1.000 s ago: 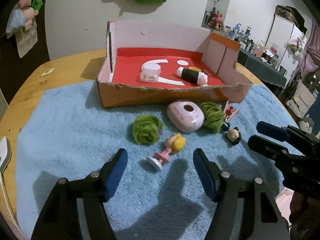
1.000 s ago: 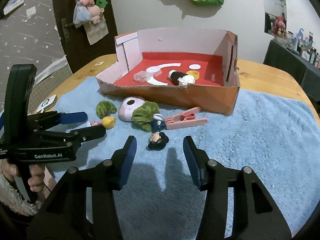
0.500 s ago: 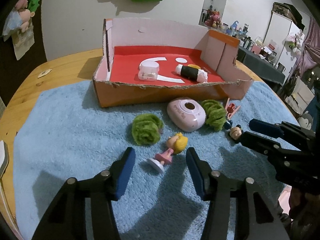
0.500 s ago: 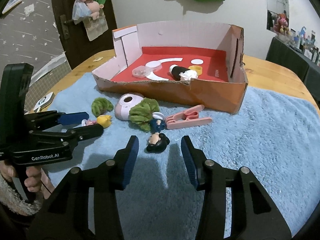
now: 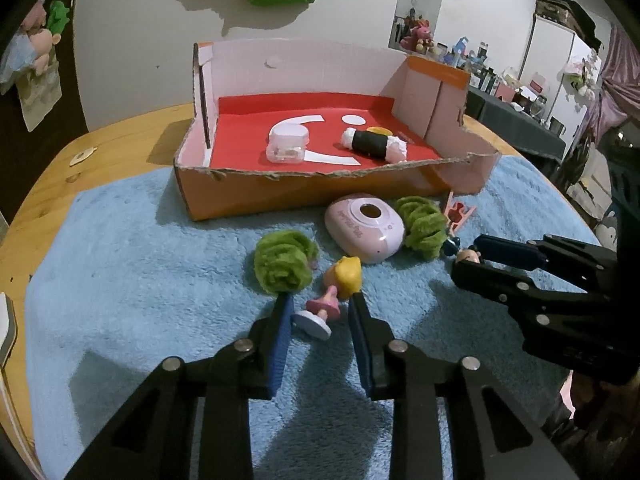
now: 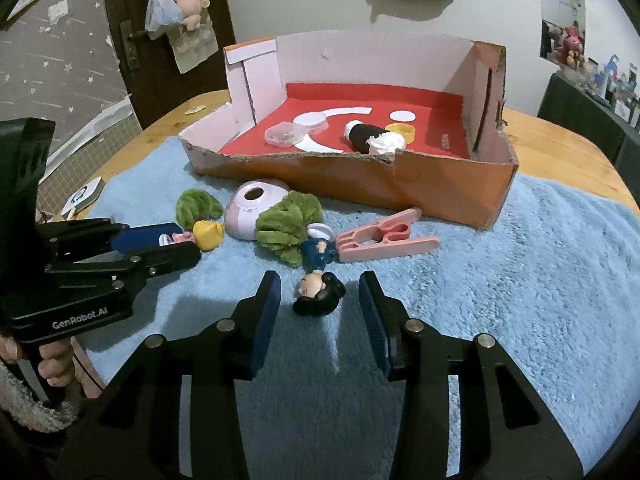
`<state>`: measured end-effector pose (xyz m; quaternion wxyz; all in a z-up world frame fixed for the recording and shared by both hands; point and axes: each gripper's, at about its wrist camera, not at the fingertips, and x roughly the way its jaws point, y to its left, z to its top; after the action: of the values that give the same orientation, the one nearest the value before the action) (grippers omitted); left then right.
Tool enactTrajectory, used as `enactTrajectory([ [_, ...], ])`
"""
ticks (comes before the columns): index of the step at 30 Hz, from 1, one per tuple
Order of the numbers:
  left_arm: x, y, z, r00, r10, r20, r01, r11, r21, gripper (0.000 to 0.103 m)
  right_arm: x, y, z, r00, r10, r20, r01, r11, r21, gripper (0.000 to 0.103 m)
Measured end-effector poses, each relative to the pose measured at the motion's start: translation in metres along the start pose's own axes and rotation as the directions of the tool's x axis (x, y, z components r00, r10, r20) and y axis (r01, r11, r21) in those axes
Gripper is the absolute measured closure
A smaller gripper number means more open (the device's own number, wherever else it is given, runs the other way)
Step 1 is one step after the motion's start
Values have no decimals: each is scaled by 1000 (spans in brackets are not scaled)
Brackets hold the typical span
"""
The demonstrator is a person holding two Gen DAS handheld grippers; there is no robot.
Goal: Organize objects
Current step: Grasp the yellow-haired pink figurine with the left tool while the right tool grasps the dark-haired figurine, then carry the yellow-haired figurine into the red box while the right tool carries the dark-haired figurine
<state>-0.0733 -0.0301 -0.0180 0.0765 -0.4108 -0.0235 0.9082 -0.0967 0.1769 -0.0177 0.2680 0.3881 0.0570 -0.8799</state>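
A blonde doll in a pink dress point(image 5: 330, 298) lies on the blue towel point(image 5: 140, 288). My left gripper point(image 5: 320, 312) is open with its fingers on either side of the doll's pink body, not touching it. A dark-haired doll in blue point(image 6: 318, 280) lies on the towel point(image 6: 520, 300). My right gripper point(image 6: 318, 300) is open with its fingers on either side of that doll's head. The cardboard box with a red floor point(image 5: 248, 196) stands behind and holds a clear jar point(image 5: 288, 144), a black-and-white roll point(image 5: 374, 142) and a yellow cap point(image 6: 402, 131).
A pink oval device point(image 5: 364, 232), two green fuzzy balls point(image 5: 282, 262) point(image 5: 424, 224) and a pink clothespin point(image 6: 384, 236) lie on the towel in front of the box. The round wooden table point(image 5: 100, 148) extends past the towel. A small card point(image 6: 84, 196) lies at the left.
Both grippers have moved forward and narrowed. The left now straddles the blonde doll and the right straddles the dark-haired doll's head.
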Motion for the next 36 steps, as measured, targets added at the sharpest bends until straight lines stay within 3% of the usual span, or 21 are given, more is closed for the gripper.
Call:
enactTrajectory([
  [5, 3, -9, 2, 1000, 19, -14, -18, 998, 54, 72, 7, 0, 0, 1000, -10, -5, 10, 1000, -4, 72],
  [9, 7, -8, 8, 999, 24, -20, -23, 999, 45, 71, 8, -1, 0, 1000, -10, -6, 10, 1000, -1, 78],
  [13, 8, -6, 7, 1000, 21, -20, -20, 999, 47, 72, 6, -2, 0, 1000, -5, -7, 5, 1000, 4, 78],
  [14, 8, -7, 7, 999, 29, -18, -28, 998, 50, 79, 6, -2, -1, 1000, -3, -8, 3, 1000, 7, 78],
  [36, -15, -12, 3, 999, 19, 39, -20, 1000, 11, 79, -25, 0, -4, 998, 35, 47, -36, 999, 36, 79],
])
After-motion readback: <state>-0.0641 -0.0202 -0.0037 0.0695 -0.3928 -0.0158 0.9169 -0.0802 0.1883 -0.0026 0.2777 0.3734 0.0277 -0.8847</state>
